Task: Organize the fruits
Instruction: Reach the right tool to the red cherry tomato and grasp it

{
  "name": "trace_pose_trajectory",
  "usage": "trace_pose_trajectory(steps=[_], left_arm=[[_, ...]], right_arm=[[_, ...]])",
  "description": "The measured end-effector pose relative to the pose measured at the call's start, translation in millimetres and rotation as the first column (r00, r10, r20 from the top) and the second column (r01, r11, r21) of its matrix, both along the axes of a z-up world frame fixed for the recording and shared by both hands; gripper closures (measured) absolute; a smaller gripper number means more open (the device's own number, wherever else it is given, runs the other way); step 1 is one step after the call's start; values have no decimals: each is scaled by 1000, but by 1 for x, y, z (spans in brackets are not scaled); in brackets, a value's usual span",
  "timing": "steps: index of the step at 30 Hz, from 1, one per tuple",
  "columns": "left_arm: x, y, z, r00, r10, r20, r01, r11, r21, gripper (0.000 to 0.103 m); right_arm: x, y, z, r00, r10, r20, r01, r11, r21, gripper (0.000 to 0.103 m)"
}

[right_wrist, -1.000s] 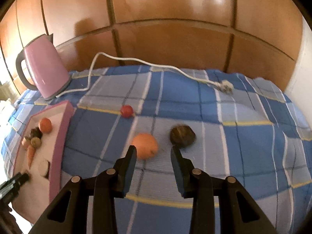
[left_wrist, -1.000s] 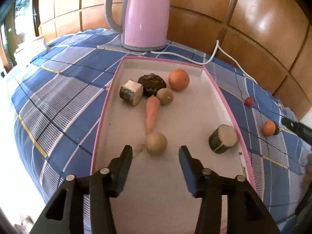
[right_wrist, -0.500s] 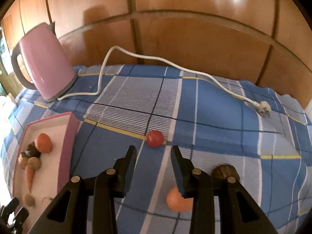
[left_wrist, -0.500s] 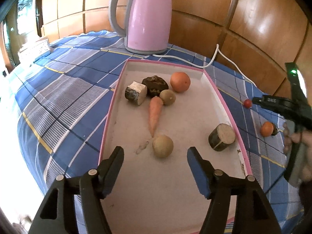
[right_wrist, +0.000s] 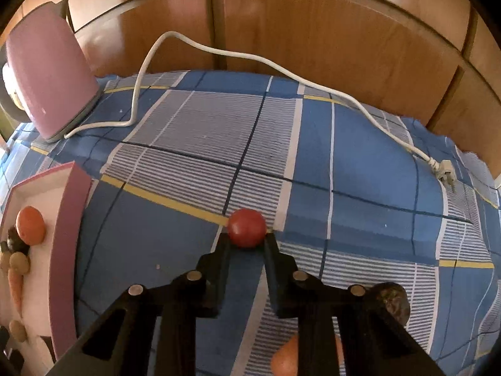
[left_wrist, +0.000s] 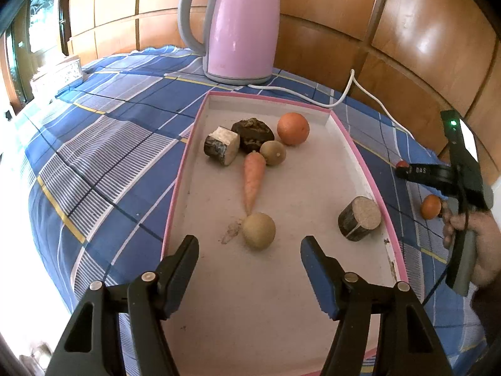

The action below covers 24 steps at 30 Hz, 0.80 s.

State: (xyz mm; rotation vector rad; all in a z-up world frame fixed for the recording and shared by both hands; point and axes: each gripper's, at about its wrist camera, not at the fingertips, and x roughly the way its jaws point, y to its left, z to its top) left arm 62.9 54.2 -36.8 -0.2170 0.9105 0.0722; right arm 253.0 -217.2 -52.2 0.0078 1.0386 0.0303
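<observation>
A pink-rimmed white tray [left_wrist: 353, 147] holds an orange [left_wrist: 293, 128], a carrot [left_wrist: 253, 179], a kiwi [left_wrist: 273, 153], a round yellow-brown fruit [left_wrist: 259, 230], a dark lump [left_wrist: 252, 130] and two log pieces [left_wrist: 360, 218]. My left gripper [left_wrist: 250, 252] is open above the tray's near end, just short of the yellow-brown fruit. My right gripper [right_wrist: 246, 240] has its fingertips on both sides of a small red tomato [right_wrist: 246, 227] on the blue checked cloth. An orange [right_wrist: 285, 360] and a dark lump [right_wrist: 392, 300] lie on the cloth under that gripper.
A pink kettle [left_wrist: 240, 28] stands behind the tray, its white cord [right_wrist: 250, 56] running across the cloth to a plug [right_wrist: 444, 172]. Wooden panels back the table. The tray's right wall [right_wrist: 67, 247] lies left of the tomato.
My right gripper moved forward past the orange to the tomato and closed around it. My left gripper drew back a little and stayed wide open.
</observation>
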Motion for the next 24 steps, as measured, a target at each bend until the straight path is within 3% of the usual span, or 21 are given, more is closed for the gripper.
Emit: trace_pose_trajectory(steps=[11, 24], left_arm=[[-5, -9, 9, 1000, -12, 27, 11, 1000, 24, 27], [-27, 9, 24, 996, 34, 79, -36, 999, 23, 23]], right_arm=[[-47, 14, 21, 994, 89, 64, -92, 995, 43, 83], [-98, 77, 58, 959, 240, 155, -260, 956, 132, 83]])
